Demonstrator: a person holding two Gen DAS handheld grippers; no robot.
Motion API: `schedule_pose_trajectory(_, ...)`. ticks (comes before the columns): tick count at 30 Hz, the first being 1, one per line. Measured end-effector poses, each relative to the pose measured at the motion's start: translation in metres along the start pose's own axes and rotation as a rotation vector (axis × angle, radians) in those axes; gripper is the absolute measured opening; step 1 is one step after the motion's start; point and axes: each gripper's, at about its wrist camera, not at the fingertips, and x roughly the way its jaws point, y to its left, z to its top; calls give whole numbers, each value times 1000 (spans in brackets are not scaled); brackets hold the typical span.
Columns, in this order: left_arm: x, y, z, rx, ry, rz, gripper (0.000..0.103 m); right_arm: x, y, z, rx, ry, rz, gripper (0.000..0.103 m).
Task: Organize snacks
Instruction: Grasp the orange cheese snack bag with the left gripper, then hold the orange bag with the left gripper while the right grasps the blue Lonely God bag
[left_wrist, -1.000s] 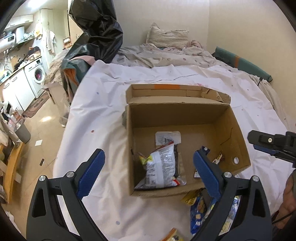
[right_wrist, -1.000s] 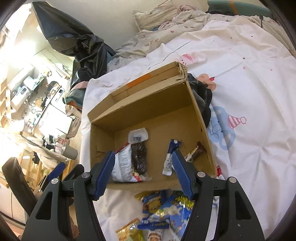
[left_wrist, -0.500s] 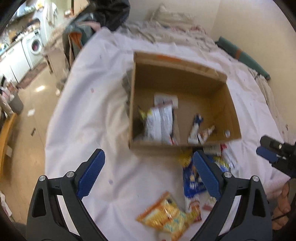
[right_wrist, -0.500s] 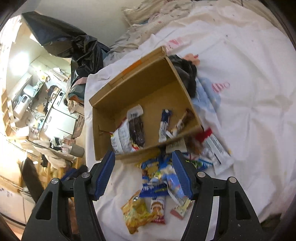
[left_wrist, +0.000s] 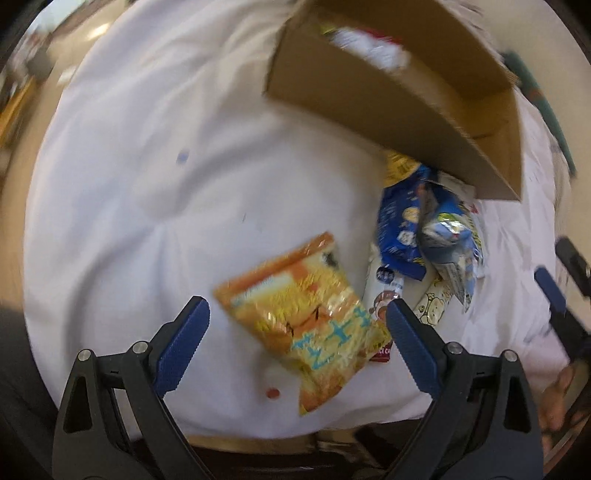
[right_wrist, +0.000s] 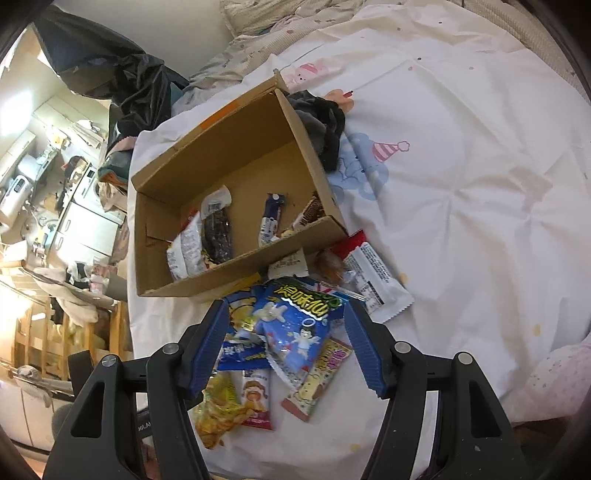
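Observation:
An open cardboard box (right_wrist: 236, 269) lies on the white bedsheet and holds several snacks, among them a white bag (right_wrist: 186, 251) and a dark bar (right_wrist: 218, 232). A pile of loose snacks lies in front of it. My left gripper (left_wrist: 297, 328) is open, just above an orange snack bag (left_wrist: 306, 314). My right gripper (right_wrist: 286, 343) is open over a blue snack bag (right_wrist: 295, 325). The box (left_wrist: 388, 96) and blue bags (left_wrist: 402, 229) also show, blurred, in the left wrist view.
A white-and-red packet (right_wrist: 373, 277) lies right of the pile. A dark cloth (right_wrist: 321, 122) sits behind the box. The bed's near edge (left_wrist: 258, 439) runs just below the orange bag. A kitchen area (right_wrist: 55, 184) lies off to the left.
Both grippers have pulled back from the box and tilted down toward the loose snack pile. The left now hovers over the orange bag, the right over the blue bag.

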Motion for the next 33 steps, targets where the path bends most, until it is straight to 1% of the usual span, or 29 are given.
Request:
schedule_pose_trajectory(2,11,2,-6,-69,51,-5,95,1,0,0,-4,0,-8,67)
schedule_pose_trajectory(3,17,1,-8,-80,70,-7,95,2,0,1,-5,1,-10,67)
schedule_pose_trajectory(6,35,-6,-8,-59,92,34,95,4,2,2,-5,2,-12,67)
schedule_pose_trajectory(7,37,-8,-8,-48,84,42,91,4,3,3,-5,1,-12,67)
schedule_pose_trajectory(8,38,-9,-7,-36,73,51,80,4,2,2,-4,-1,-12,67)
schedule_pose_trajectory(10,36,-11,-5,4,62,59,68,6,3,4,-2,-1,-10,67)
schedule_pose_trajectory(12,34,-14,-5,42,60,66,59,8,3,5,3,6,-2,67)
schedule_pose_trajectory(13,32,-14,-5,58,58,73,52,9,3,5,8,11,2,67)
schedule_pose_trajectory(14,31,-15,-6,80,59,78,47,11,2,6,17,19,7,67)
schedule_pose_trajectory(15,29,-16,-6,102,64,86,45,14,0,6,28,30,15,67)
schedule_pose_trajectory(17,22,-19,-3,144,59,105,43,19,-5,7,65,57,41,67)
schedule_pose_trajectory(20,7,-22,6,191,29,131,43,29,-11,6,131,109,95,67)
schedule_pose_trajectory(22,-3,-30,11,252,11,151,43,37,-13,3,172,148,125,71)
schedule_pose_trajectory(23,-10,-35,13,289,-9,171,43,40,-14,2,182,161,124,75)
schedule_pose_trajectory(24,-17,-39,15,322,-33,187,43,44,-15,1,191,172,116,76)
schedule_pose_trajectory(27,-31,-48,26,395,-79,223,43,58,-18,-4,215,217,83,77)
schedule_pose_trajectory(29,-35,-51,31,427,-91,227,43,69,-21,-7,235,249,69,77)
schedule_pose_trajectory(31,-35,-52,39,432,-93,223,43,79,-26,-9,264,274,54,77)
schedule_pose_trajectory(33,-27,-53,40,408,-87,206,43,86,-30,-12,299,290,48,80)
